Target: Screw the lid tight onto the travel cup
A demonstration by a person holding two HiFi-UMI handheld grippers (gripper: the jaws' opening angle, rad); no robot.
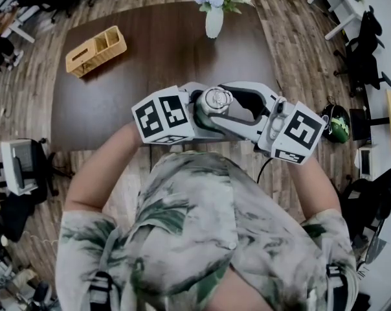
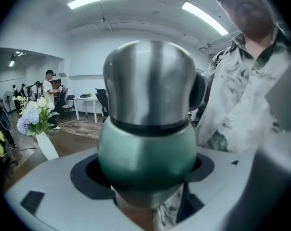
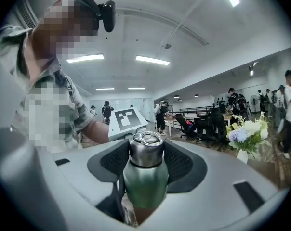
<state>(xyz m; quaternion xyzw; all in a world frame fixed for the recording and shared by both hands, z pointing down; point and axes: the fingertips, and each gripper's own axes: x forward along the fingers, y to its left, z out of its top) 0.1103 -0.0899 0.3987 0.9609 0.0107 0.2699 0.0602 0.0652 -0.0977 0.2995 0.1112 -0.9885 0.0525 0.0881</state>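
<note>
Head view: both grippers are hanging close in front of the person's chest, above the near edge of a dark table [image 1: 118, 102]. The left gripper [image 1: 202, 112] is reaching in from the left and the right gripper [image 1: 226, 103] from the right, so that their jaws are meeting at the travel cup [image 1: 207, 123]. The cup is being held in the air, clear of the table, with its steel lid [image 1: 216, 100] facing up toward the camera. A wooden box [image 1: 96, 50] and a vase of flowers [image 1: 214, 18] are standing on the far part of the table, well apart from the grippers.

Left gripper view: the jaws are clamping the green body of the cup [image 2: 148, 153], which is filling the gap between the black pads [image 2: 85, 177]. The lid [image 2: 150, 81] is sitting on the cup beyond the jaws.

Right gripper view: the jaws are standing wide, and the textured pads [image 3: 114, 160] are lying against both sides of the lid [image 3: 145, 150]. The green body [image 3: 145, 182] is hanging below the pads. The left gripper's marker cube [image 3: 127, 121] is showing just behind the lid.
</note>
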